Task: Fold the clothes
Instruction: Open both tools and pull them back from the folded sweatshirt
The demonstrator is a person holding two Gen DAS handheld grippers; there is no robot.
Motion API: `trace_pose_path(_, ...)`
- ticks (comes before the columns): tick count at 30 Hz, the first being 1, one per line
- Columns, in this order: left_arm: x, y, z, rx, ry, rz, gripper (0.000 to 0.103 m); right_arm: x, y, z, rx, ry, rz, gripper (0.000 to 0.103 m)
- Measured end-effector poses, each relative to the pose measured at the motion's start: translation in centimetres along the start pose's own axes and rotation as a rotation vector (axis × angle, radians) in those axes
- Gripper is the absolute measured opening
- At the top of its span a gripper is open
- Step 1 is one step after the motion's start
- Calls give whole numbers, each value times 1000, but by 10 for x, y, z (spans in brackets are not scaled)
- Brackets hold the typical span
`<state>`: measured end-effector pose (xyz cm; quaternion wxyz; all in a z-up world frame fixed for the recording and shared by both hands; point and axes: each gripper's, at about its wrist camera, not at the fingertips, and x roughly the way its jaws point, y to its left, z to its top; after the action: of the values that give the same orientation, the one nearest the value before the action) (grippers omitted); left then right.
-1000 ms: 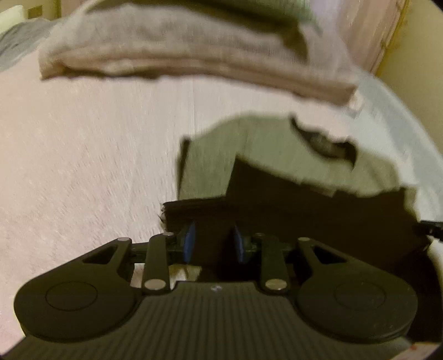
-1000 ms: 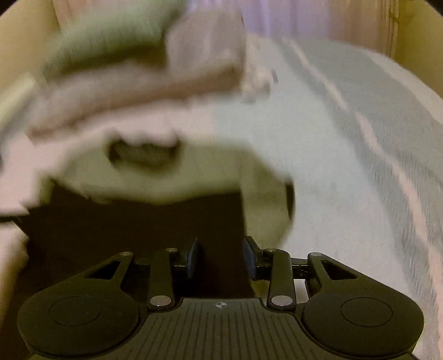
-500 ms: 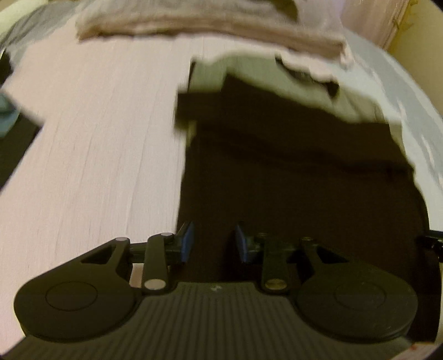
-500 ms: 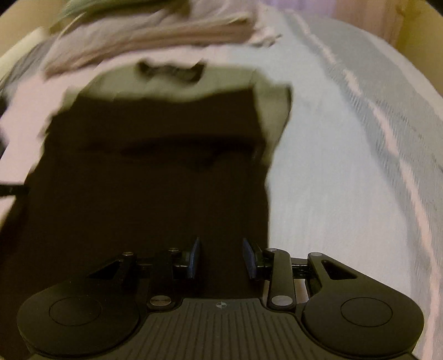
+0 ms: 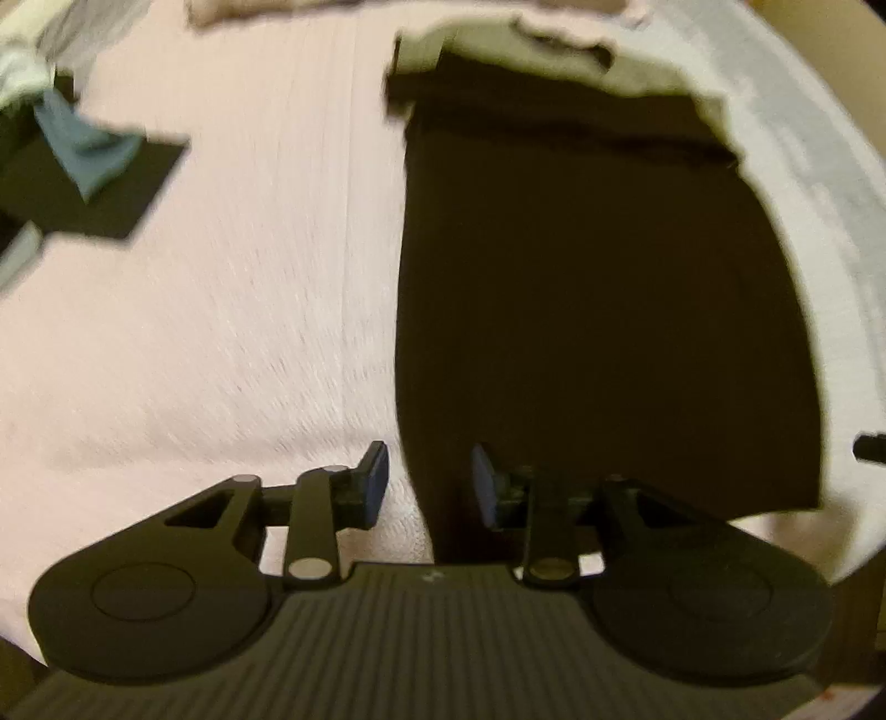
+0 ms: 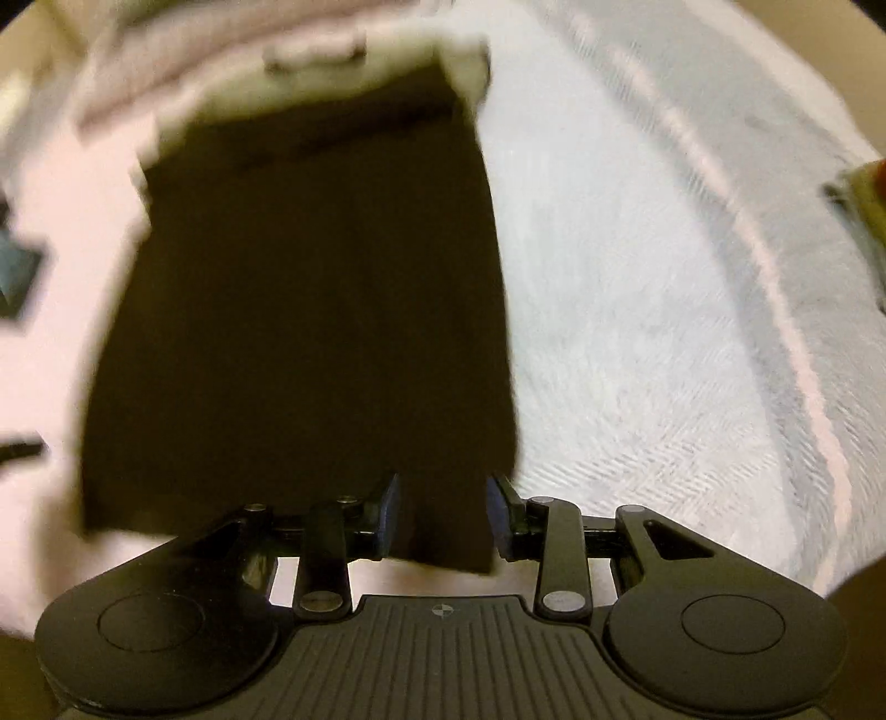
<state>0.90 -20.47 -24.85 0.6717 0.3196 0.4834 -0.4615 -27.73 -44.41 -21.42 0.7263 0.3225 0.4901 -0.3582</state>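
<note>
Pale bedding is covering the surface in both wrist views, pinkish-white with a fine woven grain on the left side and bluish-white with faint stripes on the right. At the far edge a blurred stack of folded beige cloth is lying just beyond the garment. Off to the left, well apart, a flat dark piece is sitting with a crumpled blue-grey cloth on top of it.

Across the middle, a dark garment is lying spread over an olive-green one whose collar edge is peeking out at the far end. Its near hem is reaching back to both grippers. The left gripper is opening its jaws, with the hem's left corner hanging between the blue pads. The right gripper is holding its fingers partly spread with the right corner between them; whether the pads are pressing the cloth cannot be told through the blur.
</note>
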Motion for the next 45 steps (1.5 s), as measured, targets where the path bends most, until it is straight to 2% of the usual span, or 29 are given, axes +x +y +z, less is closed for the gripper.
trace_pose_path(3,-56,-1,9,66,-70,-3,41,-58,24,-2,44,-102,46,40)
trace_pose_path(5,-91,-1,10,95,-112,3,48,-92,40,-9,47,-159,46,54)
trace_pose_path(7,-119,-1,6,113,-147,-2,56,-117,55,-18,42,-183,35,62)
trace_pose_path(9,-144,-4,-2,135,-166,-5,62,-141,67,-28,39,-198,41,63)
trace_pose_path(13,-169,-6,-19,147,-152,-23,63,-171,87,-46,35,-204,50,64)
trace_pose_path(24,-196,-27,-50,101,-131,-18,63,-192,101,-68,-91,-153,65,64)
trace_pose_path(45,-205,-97,-71,-31,-123,69,66,-187,48,-62,-287,-104,174,64)
